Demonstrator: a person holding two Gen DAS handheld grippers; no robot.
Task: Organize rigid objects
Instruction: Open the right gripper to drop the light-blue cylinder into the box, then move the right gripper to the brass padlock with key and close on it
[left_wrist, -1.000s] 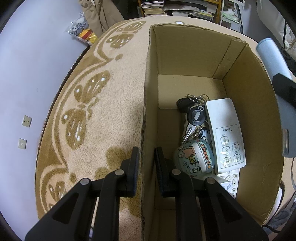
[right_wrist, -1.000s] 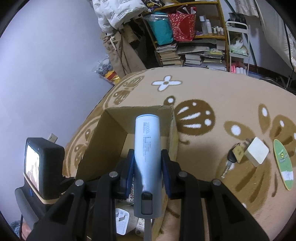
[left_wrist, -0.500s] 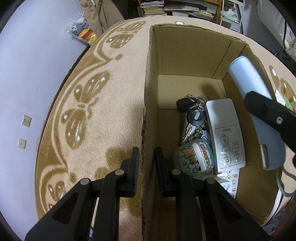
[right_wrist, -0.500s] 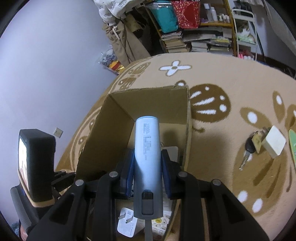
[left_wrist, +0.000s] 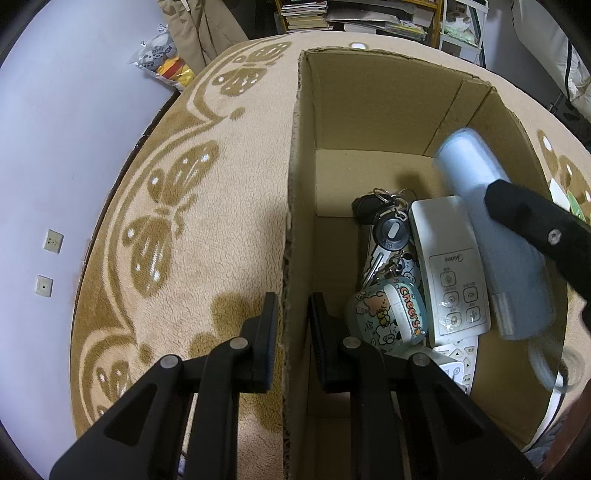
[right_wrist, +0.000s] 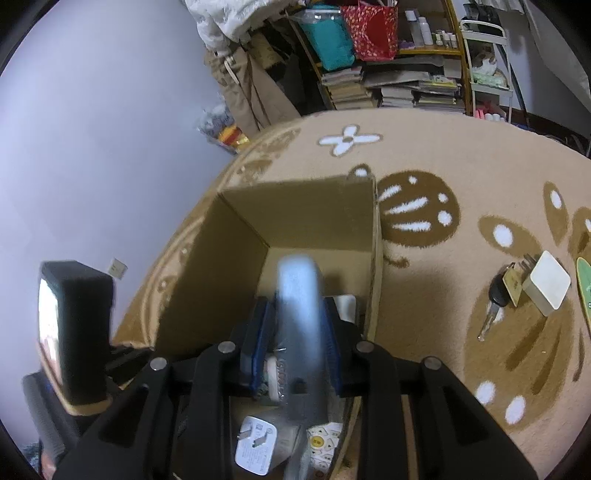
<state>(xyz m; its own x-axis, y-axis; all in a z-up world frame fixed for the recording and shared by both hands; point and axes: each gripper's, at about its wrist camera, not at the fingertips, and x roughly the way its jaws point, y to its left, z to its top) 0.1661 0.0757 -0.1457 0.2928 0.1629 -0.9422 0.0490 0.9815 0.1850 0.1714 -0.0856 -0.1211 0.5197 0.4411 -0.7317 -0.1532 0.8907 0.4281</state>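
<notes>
An open cardboard box (left_wrist: 369, 110) stands on the patterned carpet. My left gripper (left_wrist: 293, 332) is shut on the box's near left wall, one finger outside and one inside. In the box lie a white remote (left_wrist: 448, 266), a bunch of keys (left_wrist: 391, 229) and a round "Cheers" case (left_wrist: 388, 314). My right gripper (right_wrist: 297, 332) is shut on a pale blue power bank (right_wrist: 299, 295), blurred here, tilted down into the box (right_wrist: 295, 214). The left wrist view shows the power bank (left_wrist: 491, 229) over the box's right side, above the remote. A white charger plug (right_wrist: 255, 446) lies below it.
On the carpet right of the box lie a key with a tan tag (right_wrist: 495, 295), a white square block (right_wrist: 546, 288) and a green flat item (right_wrist: 583, 280). Shelves with books and bags (right_wrist: 388, 81) stand behind the carpet. A wall (right_wrist: 92, 147) runs along the left.
My right gripper has carried the power bank from beside the box's right edge to inside the box, and lower. The left gripper has stayed clamped on the wall.
</notes>
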